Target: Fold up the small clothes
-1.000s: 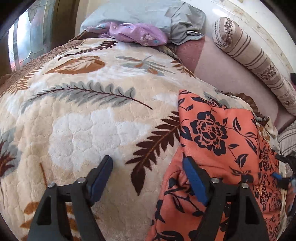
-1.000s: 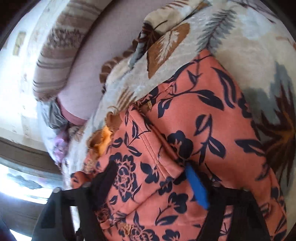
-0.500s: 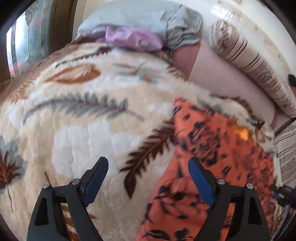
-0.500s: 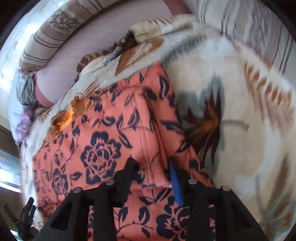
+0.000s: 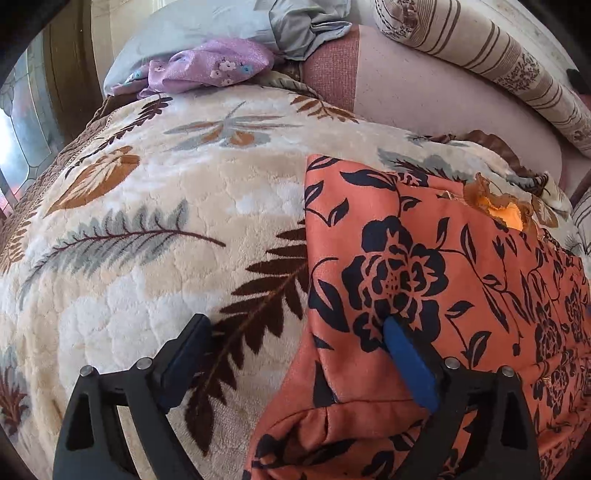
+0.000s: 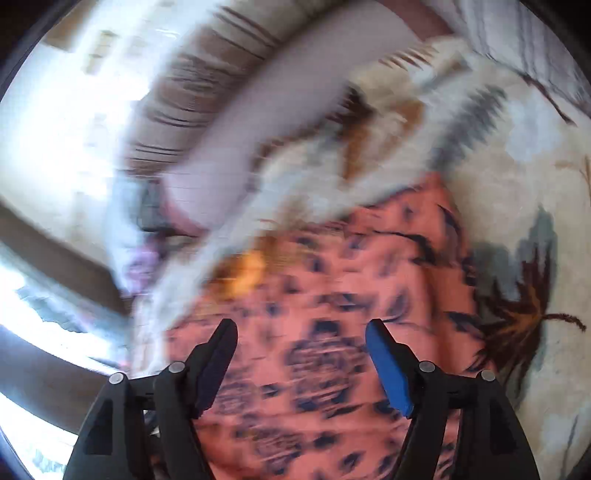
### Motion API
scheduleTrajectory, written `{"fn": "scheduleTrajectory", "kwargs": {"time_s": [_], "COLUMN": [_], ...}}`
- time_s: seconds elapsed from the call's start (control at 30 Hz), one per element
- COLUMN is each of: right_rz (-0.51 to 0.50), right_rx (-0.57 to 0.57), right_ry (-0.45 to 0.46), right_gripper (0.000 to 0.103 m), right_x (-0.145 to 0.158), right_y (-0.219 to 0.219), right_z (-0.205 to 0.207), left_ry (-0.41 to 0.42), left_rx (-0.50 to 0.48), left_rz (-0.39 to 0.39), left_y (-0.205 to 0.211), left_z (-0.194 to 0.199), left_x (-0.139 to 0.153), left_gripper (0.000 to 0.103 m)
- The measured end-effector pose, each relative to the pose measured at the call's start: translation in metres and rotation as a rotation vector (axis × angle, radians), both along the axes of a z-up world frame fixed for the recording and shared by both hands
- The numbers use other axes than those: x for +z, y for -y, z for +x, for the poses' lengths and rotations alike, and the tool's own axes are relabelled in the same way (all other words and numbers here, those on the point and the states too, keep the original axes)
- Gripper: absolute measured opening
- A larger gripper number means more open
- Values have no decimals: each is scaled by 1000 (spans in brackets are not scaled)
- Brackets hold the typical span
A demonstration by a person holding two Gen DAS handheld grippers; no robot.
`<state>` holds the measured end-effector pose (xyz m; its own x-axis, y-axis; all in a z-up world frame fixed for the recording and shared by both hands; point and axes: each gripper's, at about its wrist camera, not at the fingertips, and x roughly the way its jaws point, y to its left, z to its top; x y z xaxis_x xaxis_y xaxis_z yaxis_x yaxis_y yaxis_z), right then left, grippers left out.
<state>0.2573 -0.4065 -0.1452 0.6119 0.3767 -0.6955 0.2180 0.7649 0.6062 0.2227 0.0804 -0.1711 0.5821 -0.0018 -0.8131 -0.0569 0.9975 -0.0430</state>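
One orange garment (image 5: 424,258) lay at frame right on one blanket (image 5: 147,221). Left gripper (image 5: 295,332) and right gripper (image 6: 301,332), jaws just widening, gaped, gripping nothing; no writing was legible.

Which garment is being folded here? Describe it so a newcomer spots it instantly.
Start at the cream leaf-print blanket covering the bed. On its right side lies the orange garment, folded flat. Only it is orange with dark navy flowers; the lilac cloth sits far back.

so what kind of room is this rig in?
Most likely a bedroom: the orange floral garment lies on a plush leaf-print blanket spread over a bed, with a striped bolster and a grey pillow at the far end.
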Motion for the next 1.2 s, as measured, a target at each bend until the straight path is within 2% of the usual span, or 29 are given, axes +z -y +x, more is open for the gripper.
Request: {"fn": "scheduleTrajectory", "kwargs": {"time_s": [0.03,0.07,0.13,0.2,0.27,0.3,0.33,0.37,0.43,0.5,0.57,0.67,0.73,0.77,0.8,0.9,0.93,1.0,1.03,1.1,1.2], "right_rz": [18,43,15,16,23,-7,-18,37,23,-48,-49,24,37,15,-28,-57,-68,-36,-30,-2,113], "right_rx": [-27,-39,-24,10,28,15,11,2,-15,26,39,-3,-7,-8,-16,-19,-26,-22,-28,-36,-45], "right_ry": [-81,-60,1,68,75,39,-15,15,43,44,43,21,14,1,-31,-44,-64,-58,-61,-59,-60], "right_gripper": [69,69,71,72,77,78,76,75,75,75,75,75,75,80,80,80,81,81,81,81,81], "right_x": [-20,-20,-1,15,10,-2,-23,-34,-24,-20,-19,-16,-12,-12,-12,-18,-20,-21,-20,-21,-28], "right_y": [6,8,2,-6,-8,-5,-1,5,0,-11,-13,-1,12,17,24,36,40,47,49,54,59], "right_z": [8,7,5,7,16,24,32,32,26,27,24,5,-18,-27,-43,-90,-103,-135,-149,-179,-228], "left_ry": [4,35,125,150,94,25,-77,-10,-1,1,-10,-26,6,21,16,-115,-123,-87,-96,-106,-111], "left_rx": [-3,-7,-5,-15,-22,-8,7,-13,-16,-15,-10,-8,7,9,15,-14,-16,-43,-43,-38,-51], "left_rz": [-19,-47,-78,-104,-116,-112,-96,-85,-15,-30,-56,-57,-92,-117,-137,-165,-160,-117,-117,-167,-169], "left_y": [0,-2,-4,-2,2,2,0,2,13,11,6,-3,-18,-26,-32,-45,-49,-50,-52,-57,-56], "left_z": [-1,-3,-5,8,29,41,54,51,50,49,45,20,-10,-27,-46,-88,-104,-136,-150,-176,-209], "left_x": [7,19,42,50,36,18,-9,-14,-10,-10,-5,8,20,26,27,10,7,11,12,11,11], "left_gripper": [94,94,94,94,94,94,101,103,103,103,103,103,103,103,103,103,103,103,103,103,103]}}
